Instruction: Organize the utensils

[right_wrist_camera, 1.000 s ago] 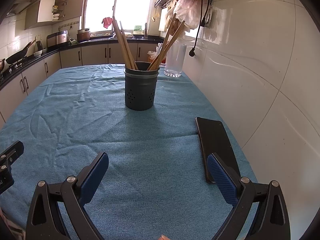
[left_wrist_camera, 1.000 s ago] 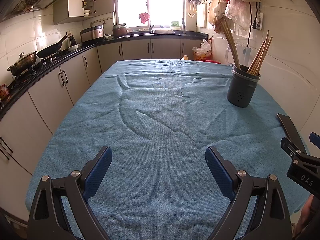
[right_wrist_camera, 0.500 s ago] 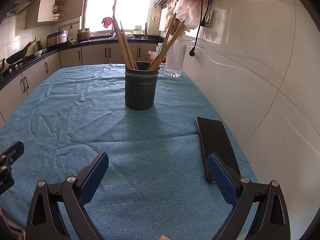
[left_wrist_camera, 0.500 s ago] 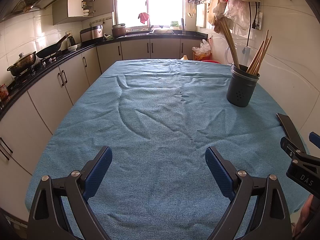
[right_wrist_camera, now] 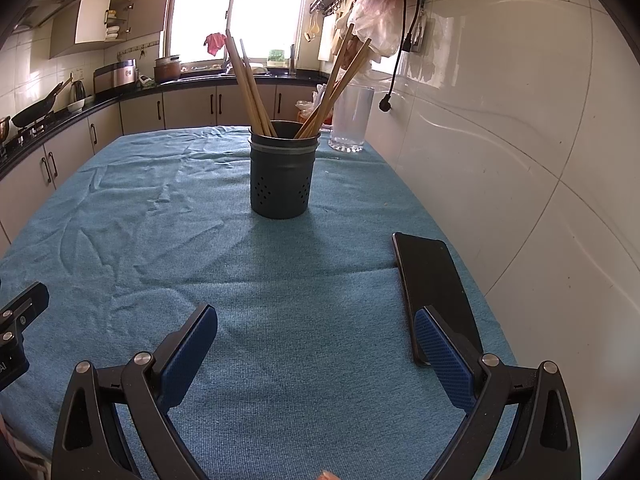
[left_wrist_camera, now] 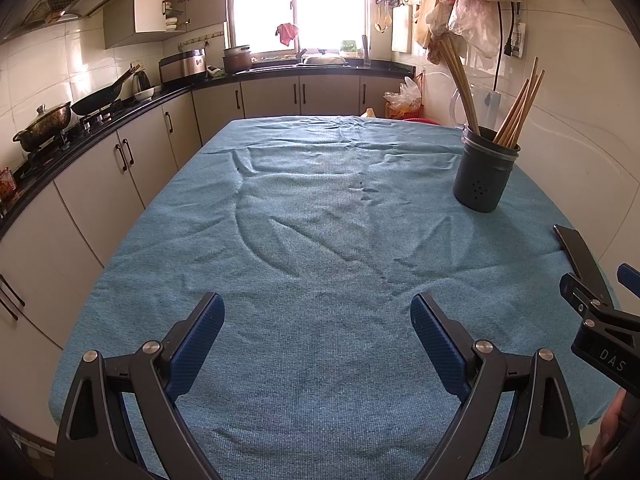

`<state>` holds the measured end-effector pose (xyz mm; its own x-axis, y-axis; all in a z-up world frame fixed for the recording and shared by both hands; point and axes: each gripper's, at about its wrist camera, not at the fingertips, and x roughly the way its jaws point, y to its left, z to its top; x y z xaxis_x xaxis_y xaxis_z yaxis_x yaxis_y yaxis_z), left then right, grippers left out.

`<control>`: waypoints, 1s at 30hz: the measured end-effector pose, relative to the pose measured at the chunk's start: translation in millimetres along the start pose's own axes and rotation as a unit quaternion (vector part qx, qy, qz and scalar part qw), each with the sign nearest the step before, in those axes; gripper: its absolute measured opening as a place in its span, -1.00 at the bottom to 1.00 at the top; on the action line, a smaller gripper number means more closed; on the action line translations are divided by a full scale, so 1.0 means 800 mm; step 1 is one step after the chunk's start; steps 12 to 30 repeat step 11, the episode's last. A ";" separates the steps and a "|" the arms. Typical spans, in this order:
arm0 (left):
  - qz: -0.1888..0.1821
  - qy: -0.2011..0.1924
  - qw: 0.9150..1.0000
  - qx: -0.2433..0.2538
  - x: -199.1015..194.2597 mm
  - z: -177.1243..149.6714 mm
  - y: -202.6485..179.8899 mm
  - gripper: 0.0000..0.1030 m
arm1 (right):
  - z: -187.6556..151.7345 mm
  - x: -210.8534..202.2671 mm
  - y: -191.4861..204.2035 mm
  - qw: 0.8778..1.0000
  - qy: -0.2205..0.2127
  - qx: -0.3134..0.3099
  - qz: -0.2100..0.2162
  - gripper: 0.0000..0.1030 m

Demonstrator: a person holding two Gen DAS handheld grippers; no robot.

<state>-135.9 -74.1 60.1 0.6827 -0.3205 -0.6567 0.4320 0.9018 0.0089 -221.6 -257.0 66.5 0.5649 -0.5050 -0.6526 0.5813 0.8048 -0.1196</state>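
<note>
From the left wrist camera, the left gripper [left_wrist_camera: 317, 318] hangs low over the near end of a table covered with a wrinkled blue cloth [left_wrist_camera: 320, 240], its two blue-padded fingers [left_wrist_camera: 196, 344] spread wide with nothing between them. A dark perforated utensil holder [left_wrist_camera: 484, 170] stands upright on the cloth toward the far right, near the white tiled wall, with wooden chopsticks [left_wrist_camera: 518, 110] leaning out of it in two bunches. A black phone [left_wrist_camera: 580, 256] lies flat at the right edge of the cloth, nearer than the holder and well apart from it. Part of the right gripper [left_wrist_camera: 596, 320] shows at the right edge, just by the phone; from here I cannot tell how its fingers stand

From the right wrist camera, the right gripper [right_wrist_camera: 316, 324] also sits over the near cloth [right_wrist_camera: 280, 300], fingers wide apart and empty. The utensil holder [right_wrist_camera: 284, 170] stands straight ahead, mid-table, with the chopsticks [right_wrist_camera: 250, 84] fanning left and right above its rim. The phone [right_wrist_camera: 430, 276] lies face down along the right side, its near end passing under the right finger's pad [right_wrist_camera: 440, 356]. A clear glass pitcher [right_wrist_camera: 352, 118] stands behind the holder against the wall. A corner of the left gripper [right_wrist_camera: 20, 320] shows at the left edge
</note>
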 end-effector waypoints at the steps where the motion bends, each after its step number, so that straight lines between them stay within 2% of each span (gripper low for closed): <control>1: 0.000 0.001 1.000 0.000 0.000 -0.001 0.000 0.81 | 0.000 0.001 0.000 1.000 0.001 0.000 0.000 0.95; 7: 0.003 -0.005 1.000 -0.002 0.005 0.001 0.007 0.81 | 0.003 0.012 0.000 1.000 0.007 -0.002 0.007 0.95; 11: 0.021 0.008 0.999 -0.030 0.022 0.010 0.038 0.81 | 0.012 0.035 -0.002 1.000 0.024 -0.001 0.017 0.95; 30: 0.021 0.008 0.999 -0.030 0.022 0.010 0.038 0.81 | 0.012 0.035 -0.002 1.000 0.024 -0.001 0.017 0.95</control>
